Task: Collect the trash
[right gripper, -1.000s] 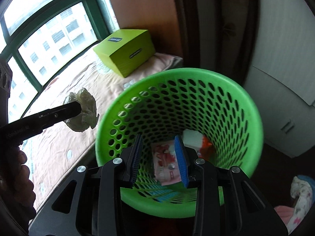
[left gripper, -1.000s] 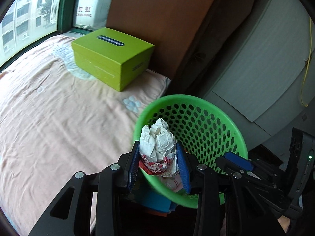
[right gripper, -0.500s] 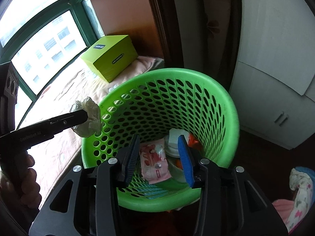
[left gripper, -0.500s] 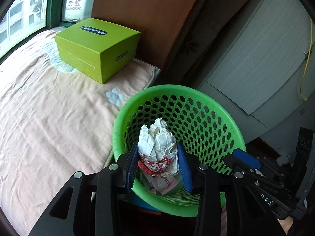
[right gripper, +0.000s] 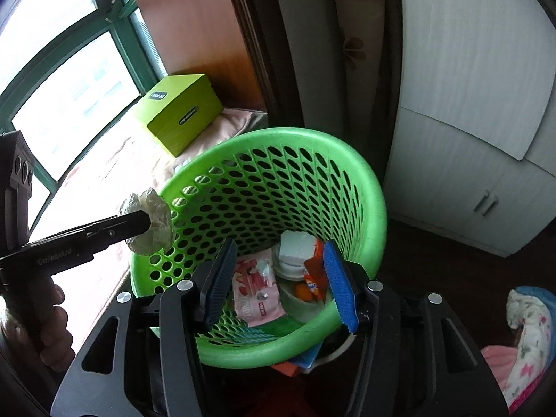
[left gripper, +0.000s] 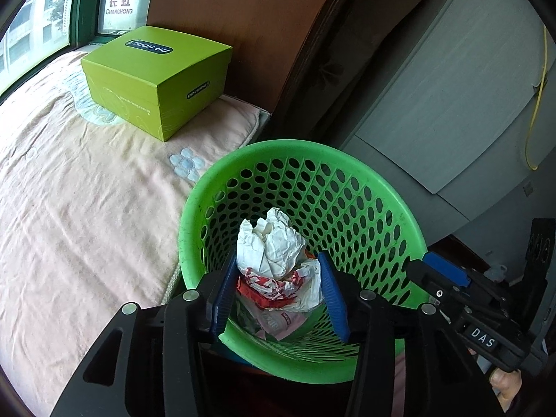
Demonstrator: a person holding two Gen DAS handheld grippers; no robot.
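- Crumpled paper wrapper (left gripper: 274,253): sat between my left gripper's (left gripper: 278,295) blue pads, over the mouth of the green perforated basket (left gripper: 347,160). A second earlier it hung at the near rim, beside the bed; I had since carried it over.
- Left jaws: opening, wrapper between them; pad contact I could not tell.
- Right gripper (right gripper: 281,285): jaws opening from shut, nothing between them, above the pink packet (right gripper: 255,288) in the basket.
- Judgement: drop imminent.
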